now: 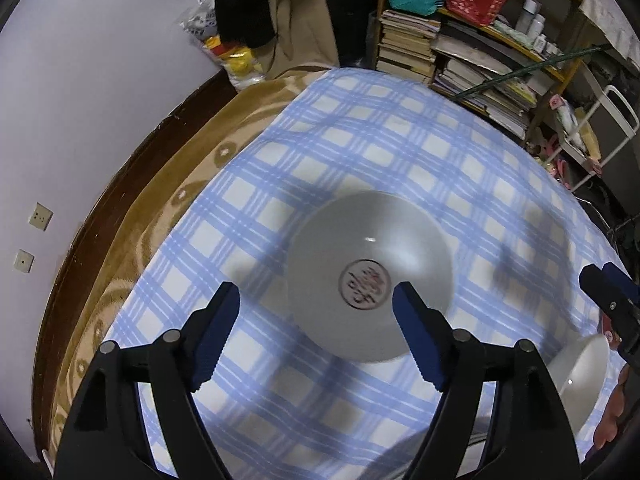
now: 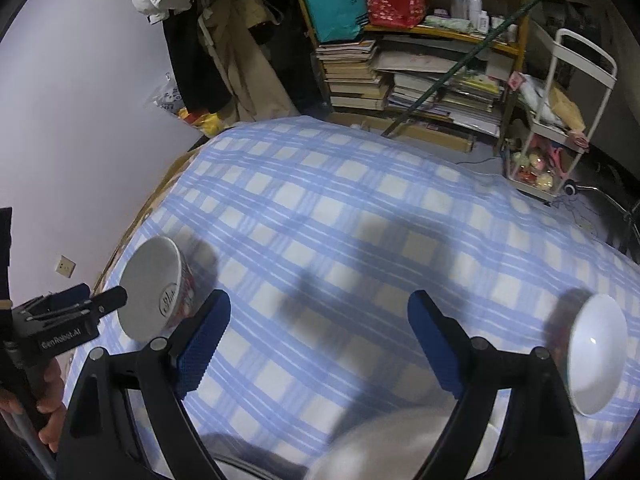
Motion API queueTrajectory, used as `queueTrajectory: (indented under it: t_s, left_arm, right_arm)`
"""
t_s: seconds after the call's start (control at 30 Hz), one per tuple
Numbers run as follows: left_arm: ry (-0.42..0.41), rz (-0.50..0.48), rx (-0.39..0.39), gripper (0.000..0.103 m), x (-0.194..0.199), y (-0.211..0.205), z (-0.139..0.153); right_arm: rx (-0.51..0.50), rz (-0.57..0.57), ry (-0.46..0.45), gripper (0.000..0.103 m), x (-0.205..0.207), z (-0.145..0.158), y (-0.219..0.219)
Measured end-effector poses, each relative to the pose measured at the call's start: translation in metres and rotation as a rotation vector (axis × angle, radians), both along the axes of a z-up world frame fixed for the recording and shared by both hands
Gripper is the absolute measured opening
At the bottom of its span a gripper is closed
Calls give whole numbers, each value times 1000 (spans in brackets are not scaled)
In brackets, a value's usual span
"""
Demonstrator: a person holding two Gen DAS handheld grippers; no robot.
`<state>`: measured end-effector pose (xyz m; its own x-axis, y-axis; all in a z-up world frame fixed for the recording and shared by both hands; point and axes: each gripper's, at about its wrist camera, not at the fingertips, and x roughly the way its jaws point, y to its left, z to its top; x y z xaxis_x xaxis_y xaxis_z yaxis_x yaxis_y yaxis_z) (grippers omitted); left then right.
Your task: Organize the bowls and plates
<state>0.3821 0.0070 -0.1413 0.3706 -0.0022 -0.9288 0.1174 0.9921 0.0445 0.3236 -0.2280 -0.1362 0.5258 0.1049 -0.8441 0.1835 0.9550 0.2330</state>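
- A grey-white bowl with a round red emblem (image 1: 370,276) inside its base sits upright on the blue-and-white checked cloth (image 1: 360,148), roughly mid-surface in the left wrist view.
- In the right wrist view the same bowl (image 2: 154,290) shows a red pattern on its outer wall and lies toward the cloth's left edge.
- A plain white bowl (image 2: 598,354) sits well apart from it, toward the right side of the cloth (image 2: 340,208); the left wrist view catches this bowl (image 1: 580,376) at its lower right.
- The left gripper (image 1: 316,332) hangs above the near rim of the emblem bowl, its blue-padded fingers (image 1: 214,336) spread wide and holding nothing.
- The right gripper (image 2: 319,344) is likewise spread wide and empty, over bare cloth between the two bowls.
- A blurred pale shape (image 2: 384,444) shows at the bottom of the right wrist view; what it is cannot be told.
- Beyond the cloth stand a shelf with stacked books (image 2: 400,80), a white trolley (image 2: 560,120) and hanging clothes (image 2: 224,40).
- A tan patterned blanket (image 1: 152,208) borders the cloth's left edge.
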Motion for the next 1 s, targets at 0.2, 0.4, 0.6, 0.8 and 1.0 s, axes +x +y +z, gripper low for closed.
queueTrajectory:
  t_s: [0.2, 0.4, 0.6, 0.8, 1.0]
  left_arm:
    - [22, 60, -38, 78, 14, 30, -14]
    - [46, 64, -32, 78, 22, 43, -32]
    - [83, 78, -56, 78, 24, 50, -49]
    - [42, 77, -45, 78, 22, 49, -54]
    - [17, 8, -104, 21, 15, 32, -51]
  right_arm:
    - [17, 43, 18, 94, 25, -10, 29]
    - [63, 77, 19, 94, 39, -21, 53]
    - [68, 119, 49, 94, 50, -33, 80]
    - [132, 154, 94, 78, 55, -48, 94]
    - [185, 165, 125, 13, 59, -56, 108]
